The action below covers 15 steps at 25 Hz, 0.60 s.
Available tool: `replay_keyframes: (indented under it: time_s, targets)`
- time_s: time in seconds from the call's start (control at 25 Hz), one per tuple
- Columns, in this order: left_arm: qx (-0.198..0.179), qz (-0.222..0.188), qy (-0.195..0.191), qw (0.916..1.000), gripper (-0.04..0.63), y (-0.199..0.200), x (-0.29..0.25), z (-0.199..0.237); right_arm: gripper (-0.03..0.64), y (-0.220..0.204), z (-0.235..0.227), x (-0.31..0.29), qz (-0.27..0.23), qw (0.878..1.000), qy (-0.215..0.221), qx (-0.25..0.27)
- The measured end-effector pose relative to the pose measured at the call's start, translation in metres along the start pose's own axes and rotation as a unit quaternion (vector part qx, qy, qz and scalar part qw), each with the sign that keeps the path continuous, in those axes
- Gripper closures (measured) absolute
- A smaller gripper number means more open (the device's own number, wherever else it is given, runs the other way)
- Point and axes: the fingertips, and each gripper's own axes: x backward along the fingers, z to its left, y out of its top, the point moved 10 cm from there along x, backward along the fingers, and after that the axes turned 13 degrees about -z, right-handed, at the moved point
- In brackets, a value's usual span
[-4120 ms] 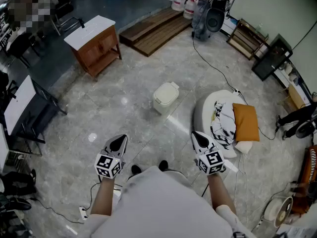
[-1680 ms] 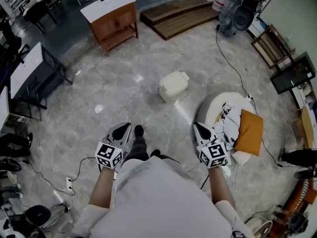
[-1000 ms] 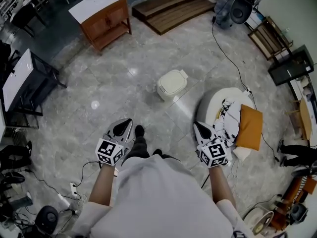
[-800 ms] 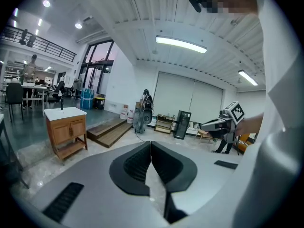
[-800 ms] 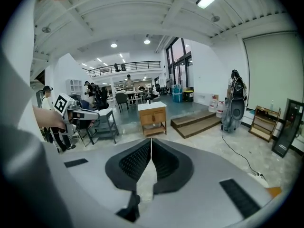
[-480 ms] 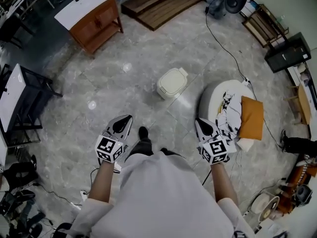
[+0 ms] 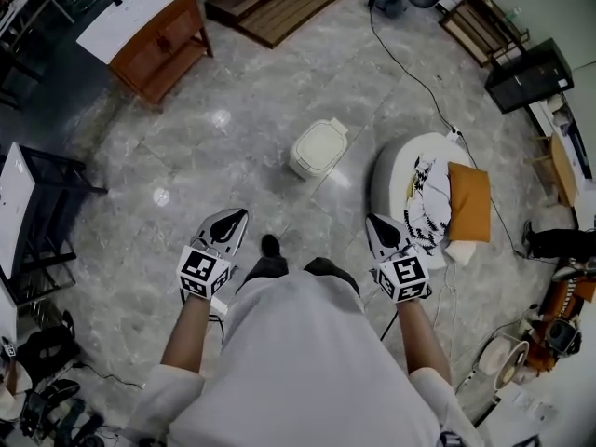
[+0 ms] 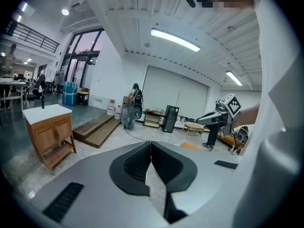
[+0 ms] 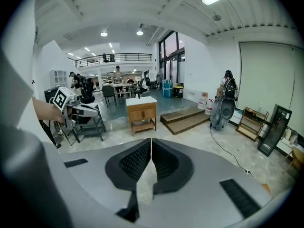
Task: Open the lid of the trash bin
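On the floor ahead: bin [image 7: 300,168], lid [image 7: 319,143] down, well apart from us.
Left claw [image 7: 231,218]: together, empty; we carried it low, not yet reaching.
Right claw [image 7: 373,223]: same.

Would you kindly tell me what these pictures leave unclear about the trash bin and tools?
Trash bin: seen only from above in the head view, lid down; its hinge or pedal is too small to make out.
Both gripper views: no bin; each tool's own body blocks the lower half.
Left tool and right tool: jaws too small in the head view; the gripper views show them together, empty.
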Motion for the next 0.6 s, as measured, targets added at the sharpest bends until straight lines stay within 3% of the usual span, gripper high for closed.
replay_keyframes:
  time_s: [0.6]
  targets:
    - [0.013, 0.016, -0.025, 0.9995, 0.577, -0.007, -0.021, 0.014, 0.586, 0.000, 0.001, -0.015, 0.020, 1.000, -0.006, 0.001]
